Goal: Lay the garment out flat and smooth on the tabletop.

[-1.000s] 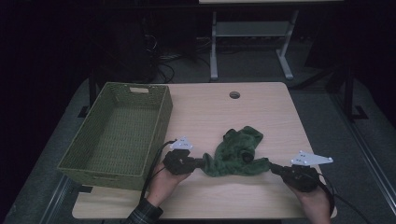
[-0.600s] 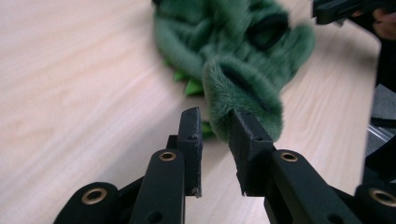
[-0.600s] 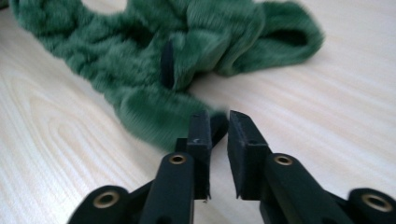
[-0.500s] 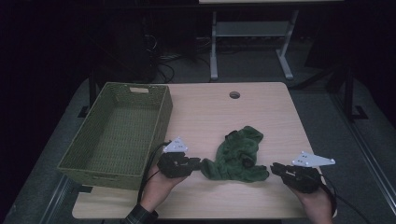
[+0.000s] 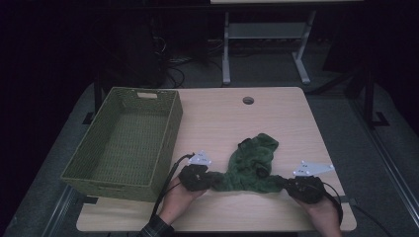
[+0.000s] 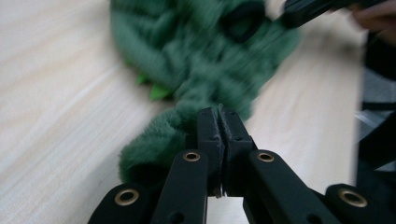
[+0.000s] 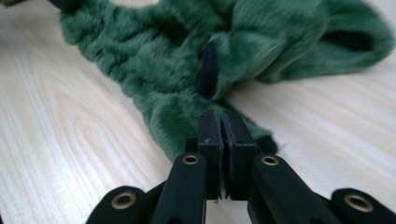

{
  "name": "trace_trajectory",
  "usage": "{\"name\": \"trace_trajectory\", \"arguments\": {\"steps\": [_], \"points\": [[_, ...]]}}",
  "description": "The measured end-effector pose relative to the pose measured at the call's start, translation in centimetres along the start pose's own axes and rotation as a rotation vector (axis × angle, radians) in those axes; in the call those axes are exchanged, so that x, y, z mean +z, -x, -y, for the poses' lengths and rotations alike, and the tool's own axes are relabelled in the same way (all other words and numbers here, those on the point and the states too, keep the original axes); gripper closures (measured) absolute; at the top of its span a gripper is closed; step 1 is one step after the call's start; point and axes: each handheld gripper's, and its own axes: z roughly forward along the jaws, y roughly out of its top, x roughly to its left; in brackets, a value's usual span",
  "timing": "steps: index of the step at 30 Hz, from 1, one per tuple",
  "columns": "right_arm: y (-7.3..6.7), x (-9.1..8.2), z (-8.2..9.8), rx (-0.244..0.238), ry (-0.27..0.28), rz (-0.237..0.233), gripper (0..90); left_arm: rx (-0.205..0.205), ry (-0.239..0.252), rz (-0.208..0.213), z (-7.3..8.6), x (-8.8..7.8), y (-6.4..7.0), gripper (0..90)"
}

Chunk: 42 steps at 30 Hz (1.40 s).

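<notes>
**Ana:** Dark room all round, with one pale wooden table under the camera, cables and a metal stand on the floor behind it. What do you count on top?

**Ben:** One woven green basket on the left half, one crumpled green plush garment on the near right half, well apart from the basket, and one round hole near the far edge. Two grippers, one per hand.

**Ana:** How are the hands set?

**Ben:** Both come in from the near edge, low over the wood. The left gripper points right at the garment's left end; the right gripper points left at its right end, so the plush stretches between them.

**Ana:** And the jaws?

**Ben:** They have just been closing. In the left gripper view the left gripper's pads stand pressed together with a fold of green plush pinched at the tips. The right gripper view shows the same: the right gripper clamped on a thin edge of the garment.

**Ana:** Anything unclear?

**Ben:** The left gripper view is blurred, so the fabric's folds smear. The right hand is cut off at the bottom of the high view, and the left hand shows just a bit of checked sleeve. Black trim on the plush is hard to identify.
</notes>
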Motion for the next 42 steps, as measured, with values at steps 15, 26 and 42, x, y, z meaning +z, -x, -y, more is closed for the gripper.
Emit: {"name": "trace_trajectory", "arguments": {"steps": [15, 26, 42], "points": [[0.1, 1.3, 0.8, -0.015, -0.143, 0.022, 90.0, -0.039, -0.073, -0.017, 1.9, 0.0, -1.3, 89.7], [-1.3, -0.5, 2.2, -0.025, -0.168, 0.038, 89.9, -0.051, -0.074, 0.034, 3.8, -1.2, 0.2, 89.5], [-1.4, -1.1, -0.9, -0.018, -0.012, -0.013, 71.5, -0.002, 0.030, 0.008, -1.5, -2.5, -0.9, 63.6]]}}
